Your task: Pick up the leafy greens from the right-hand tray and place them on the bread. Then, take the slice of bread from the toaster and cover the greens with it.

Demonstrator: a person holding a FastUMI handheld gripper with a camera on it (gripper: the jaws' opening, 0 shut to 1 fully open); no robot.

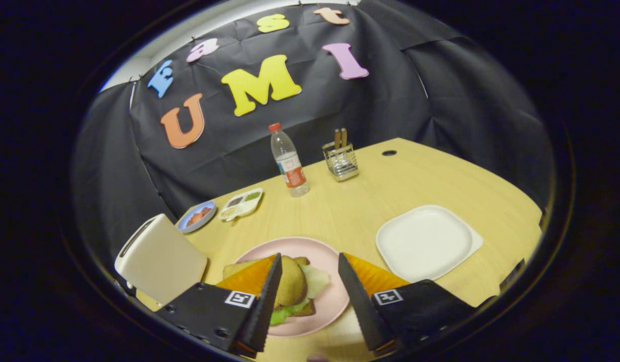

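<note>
Gripper view: the gripper (310, 281) stands above the near edge of the wooden table (350, 201), its two fingers spread wide apart and holding nothing. Between and just beyond the fingers sits a pink plate (330, 296) carrying the sandwich: a lower slice of bread (302, 310), leafy greens (315, 281) showing at its edges, and a top slice of bread (291, 284) laid over them. The left finger partly hides the sandwich's left side. The toaster (159, 259) stands just left of the plate; its slot cannot be seen into from here. The white tray (425, 241) to the right of the plate lies bare. Further back are a small blue dish (196, 216), a divided condiment tray (241, 203), a water bottle (289, 161) and a wire utensil holder (341, 161).

Judgement: both steps appear done, with the greens covered. The top slice looks slightly tilted; the next move calls only for a clean withdrawal upward without brushing the sandwich
</note>
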